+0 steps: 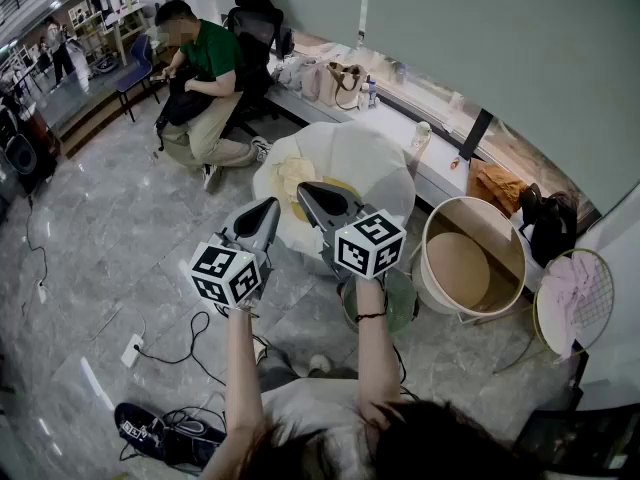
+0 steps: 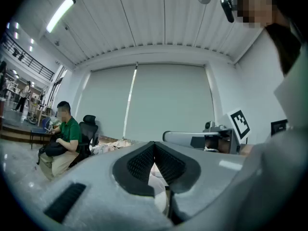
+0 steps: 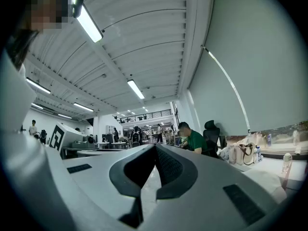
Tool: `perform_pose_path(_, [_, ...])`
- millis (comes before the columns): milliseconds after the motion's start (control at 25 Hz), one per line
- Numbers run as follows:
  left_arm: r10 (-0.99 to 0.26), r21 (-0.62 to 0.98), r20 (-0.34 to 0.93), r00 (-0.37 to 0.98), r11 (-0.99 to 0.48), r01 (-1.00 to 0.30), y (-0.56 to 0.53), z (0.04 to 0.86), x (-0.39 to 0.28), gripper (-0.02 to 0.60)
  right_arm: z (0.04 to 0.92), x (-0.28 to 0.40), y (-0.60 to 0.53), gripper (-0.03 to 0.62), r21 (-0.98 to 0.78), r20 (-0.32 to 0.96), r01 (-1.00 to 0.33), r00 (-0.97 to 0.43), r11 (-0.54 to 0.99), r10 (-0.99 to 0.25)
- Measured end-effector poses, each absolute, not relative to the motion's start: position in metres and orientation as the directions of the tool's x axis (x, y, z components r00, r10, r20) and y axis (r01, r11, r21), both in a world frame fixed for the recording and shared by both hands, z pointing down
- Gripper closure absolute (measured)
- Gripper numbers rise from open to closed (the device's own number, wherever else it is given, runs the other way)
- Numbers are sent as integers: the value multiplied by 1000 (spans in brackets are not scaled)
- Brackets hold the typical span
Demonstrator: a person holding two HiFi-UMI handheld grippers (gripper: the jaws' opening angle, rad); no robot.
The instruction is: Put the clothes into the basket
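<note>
A grey marble floor (image 1: 110,248) runs to a long window ledge (image 1: 440,173) under pale drawn blinds. The clothes (image 1: 345,158) lie in a rounded white heap on the floor just short of the ledge, with a pale yellow piece (image 1: 290,176) on its near left side. The basket (image 1: 475,211) stands on the floor just to the right of the heap. It is round and pale-walled, and its tan bottom shows. Further right, near the picture's edge, a pink garment (image 1: 565,293) lies draped on a round wire table (image 1: 597,266) with a gold rim.

Both tongs are held level over the near edge of the heap, side by side. The left gripper (image 1: 270,204) has its jaws pressed together with nothing pinched. The right gripper (image 1: 305,188) is likewise closed tight on nothing. Its own view shows the ribbed pads meeting at the tips. Each carries a cube with square markers, and the person's bare forearms reach up from the bottom of the head view.

Below the right forearm sits a green stool (image 1: 402,306). An orange cloth (image 1: 495,183) and a black bag (image 1: 548,223) lie by the ledge behind the basket, and pale bags (image 1: 340,83) sit further along it. At the far left a person in a green shirt (image 1: 205,73) crouches beside a black office chair (image 1: 255,18). A white power strip (image 1: 132,349) and a dark shoe (image 1: 150,430) lie on the floor at the near left.
</note>
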State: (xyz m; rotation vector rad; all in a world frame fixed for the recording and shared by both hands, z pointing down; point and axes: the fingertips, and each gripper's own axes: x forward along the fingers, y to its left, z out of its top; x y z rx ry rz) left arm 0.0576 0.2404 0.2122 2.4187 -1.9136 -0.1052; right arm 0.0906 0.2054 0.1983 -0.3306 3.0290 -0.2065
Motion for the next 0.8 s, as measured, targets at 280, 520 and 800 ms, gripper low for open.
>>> perform_pose_path(280, [-968,87,-23,250,-251,-964,238,211,62,571,206,92,204,585,-130,-49,-213,-974,968,-221])
perform_pose_path(520, [-966,89,-6,260,-259,-962,234,216,66,571,210,95,199,585,-136,-37,-227,-971,964,-234])
perform_pose_path(800, [-963,88,17,269,-267,-960,230,222,73,571,210,102,191,585,-166,-52,-233,-968,958,-244])
